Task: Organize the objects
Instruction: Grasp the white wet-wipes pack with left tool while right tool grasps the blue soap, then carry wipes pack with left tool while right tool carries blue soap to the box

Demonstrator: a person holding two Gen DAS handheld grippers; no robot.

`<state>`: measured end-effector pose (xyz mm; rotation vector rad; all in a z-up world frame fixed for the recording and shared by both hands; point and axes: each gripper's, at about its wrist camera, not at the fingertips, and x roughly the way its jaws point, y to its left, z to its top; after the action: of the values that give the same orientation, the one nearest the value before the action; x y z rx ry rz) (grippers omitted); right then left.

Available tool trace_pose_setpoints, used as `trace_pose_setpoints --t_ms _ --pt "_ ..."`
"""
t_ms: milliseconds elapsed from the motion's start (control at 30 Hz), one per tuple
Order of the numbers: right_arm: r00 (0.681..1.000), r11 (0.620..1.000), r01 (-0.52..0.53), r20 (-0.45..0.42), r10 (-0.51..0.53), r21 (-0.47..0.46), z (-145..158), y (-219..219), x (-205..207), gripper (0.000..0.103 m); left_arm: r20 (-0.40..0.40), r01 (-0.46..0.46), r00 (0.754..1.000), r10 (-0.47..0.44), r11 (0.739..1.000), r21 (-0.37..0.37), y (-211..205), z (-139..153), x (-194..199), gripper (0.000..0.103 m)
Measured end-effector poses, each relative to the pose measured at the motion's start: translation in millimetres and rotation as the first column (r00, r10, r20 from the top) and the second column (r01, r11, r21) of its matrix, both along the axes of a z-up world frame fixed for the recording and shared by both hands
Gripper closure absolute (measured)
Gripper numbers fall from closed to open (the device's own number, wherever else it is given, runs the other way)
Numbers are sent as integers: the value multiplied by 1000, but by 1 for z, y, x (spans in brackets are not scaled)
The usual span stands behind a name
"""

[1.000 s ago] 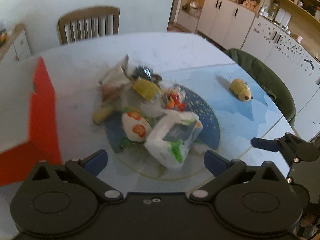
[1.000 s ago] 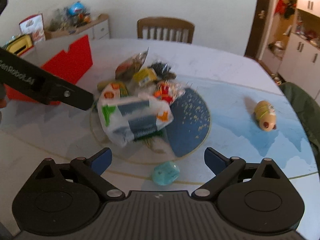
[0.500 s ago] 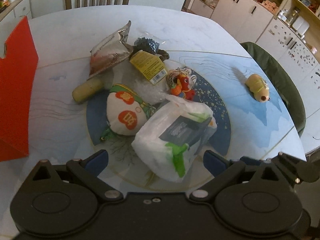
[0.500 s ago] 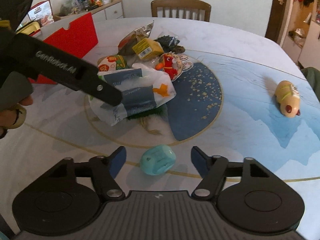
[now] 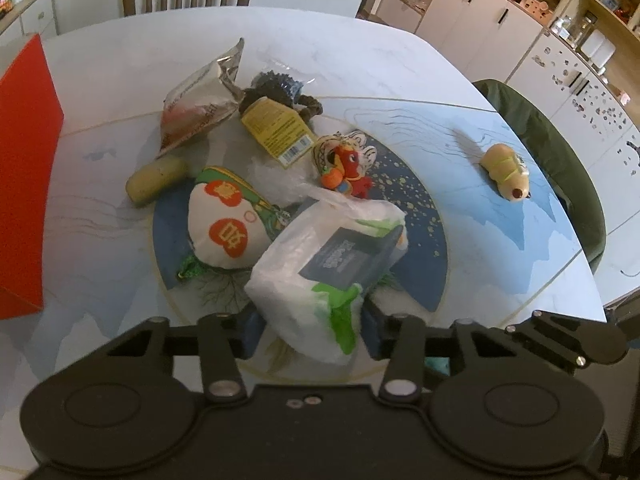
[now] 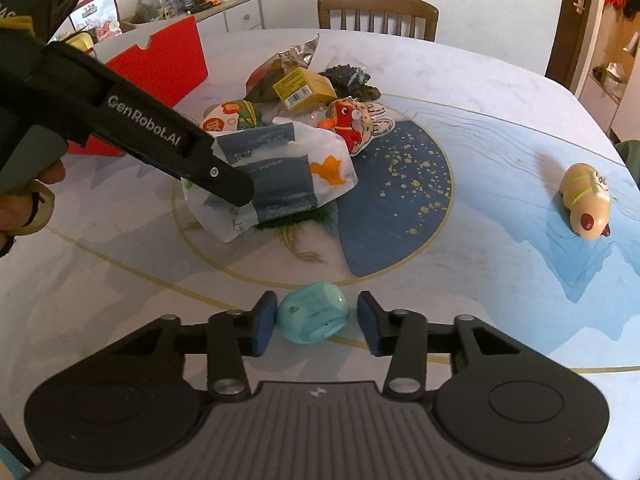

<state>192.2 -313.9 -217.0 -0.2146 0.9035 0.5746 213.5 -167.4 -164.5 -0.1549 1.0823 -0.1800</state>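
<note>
A white tissue pack (image 5: 320, 272) with a dark label lies at the near side of the pile on the round table (image 5: 360, 56). My left gripper (image 5: 311, 332) has narrowed onto its near end, with both pads pressing its sides. In the right wrist view the left gripper (image 6: 224, 196) reaches in from the left over the tissue pack (image 6: 280, 172). A small teal object (image 6: 314, 314) lies between the pads of my right gripper (image 6: 317, 322). The left pad touches it and a thin gap shows at the right pad.
Behind the pack lie a white pouch (image 5: 228, 232), a red toy (image 5: 348, 172), a yellow packet (image 5: 276, 128), a silver snack bag (image 5: 200, 100) and a yellowish cylinder (image 5: 156, 180). A tan toy (image 6: 586, 200) sits alone at right. A red box (image 5: 24, 176) stands at left.
Both grippers have moved forward and down, and their fingers have narrowed from wide apart. The left now clamps the tissue pack, and the right now straddles the teal object closely.
</note>
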Motion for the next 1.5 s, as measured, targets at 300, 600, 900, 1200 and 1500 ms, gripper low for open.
trace_pose_setpoints --t_ms 300,600,900,1200,1500 --pt "1000 1000 10 30 -10 7 10 0 -2 65 53 32 998 -34 999 42 -7 16 -12 65" --pt "996 999 0 85 -3 41 48 12 -3 65 121 -16 993 13 1000 23 23 51 -28 65" --pt "987 996 -57 152 46 64 93 57 -4 65 178 -96 980 94 995 1 85 93 -43 65" --pt "971 986 -145 201 127 79 129 131 1 65 207 -198 959 192 980 10 160 115 -53 65" --pt "952 976 -207 245 184 71 144 217 8 65 214 -307 930 298 952 6 234 124 -58 65"
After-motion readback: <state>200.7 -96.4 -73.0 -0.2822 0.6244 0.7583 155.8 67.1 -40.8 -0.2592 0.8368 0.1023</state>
